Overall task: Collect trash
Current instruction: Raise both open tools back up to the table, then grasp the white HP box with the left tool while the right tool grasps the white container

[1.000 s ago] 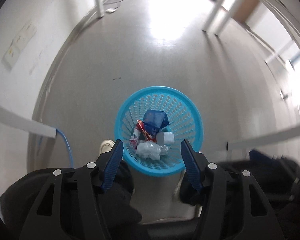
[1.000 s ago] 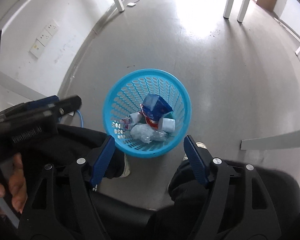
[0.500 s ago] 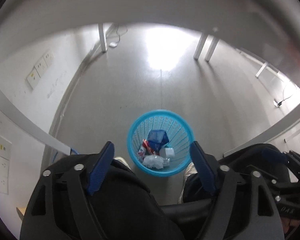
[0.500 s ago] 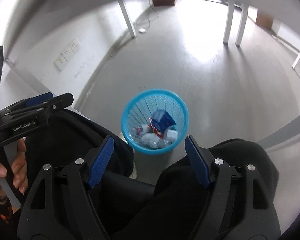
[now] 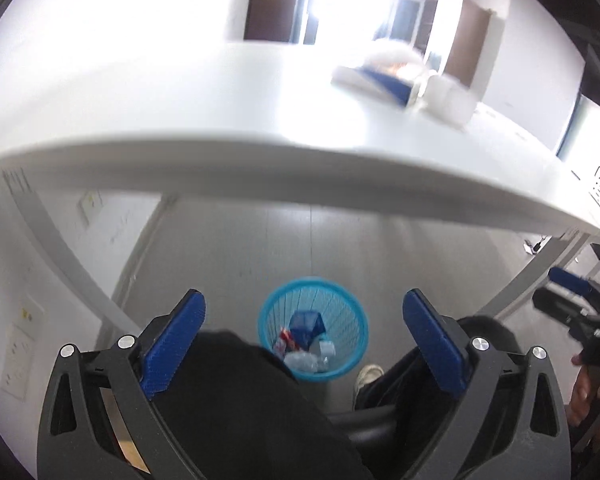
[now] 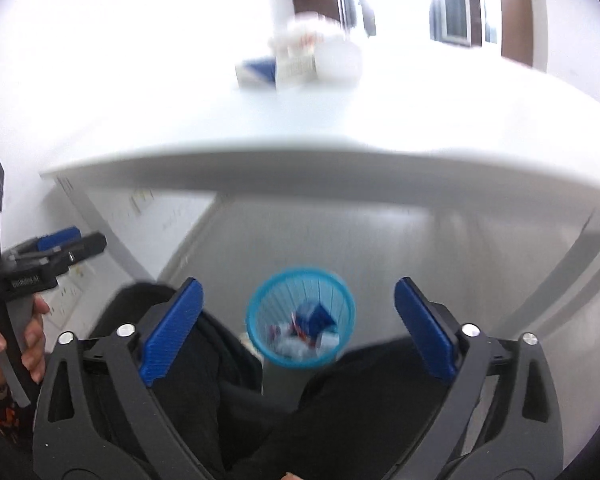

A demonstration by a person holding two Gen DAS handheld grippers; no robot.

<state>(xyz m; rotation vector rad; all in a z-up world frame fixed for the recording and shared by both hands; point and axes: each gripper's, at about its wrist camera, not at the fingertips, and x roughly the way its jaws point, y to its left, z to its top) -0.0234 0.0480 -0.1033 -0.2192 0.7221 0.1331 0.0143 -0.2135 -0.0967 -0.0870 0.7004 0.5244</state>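
Note:
A blue mesh bin (image 5: 346, 308) stands on the floor under the white table; it also shows in the right wrist view (image 6: 260, 304). It holds several pieces of trash, among them a blue packet (image 5: 307, 322) and clear crumpled plastic (image 5: 302, 361). More trash lies blurred on the table top: a blue and white packet (image 5: 374, 78) (image 6: 258, 70) and white items (image 6: 320, 56). My left gripper (image 5: 304, 316) is open and empty, high above the bin. My right gripper (image 6: 299, 312) is open and empty too.
The white table (image 5: 180, 120) spans both views, its front edge (image 6: 300, 168) just ahead. Table legs (image 5: 60, 248) stand at left and right. The person's dark-clothed legs (image 5: 236, 400) flank the bin. Wall sockets (image 5: 20, 356) are at left.
Both grippers have risen from just above the bin to above the table edge, staying open and empty. The table top and the trash on it have come into view.

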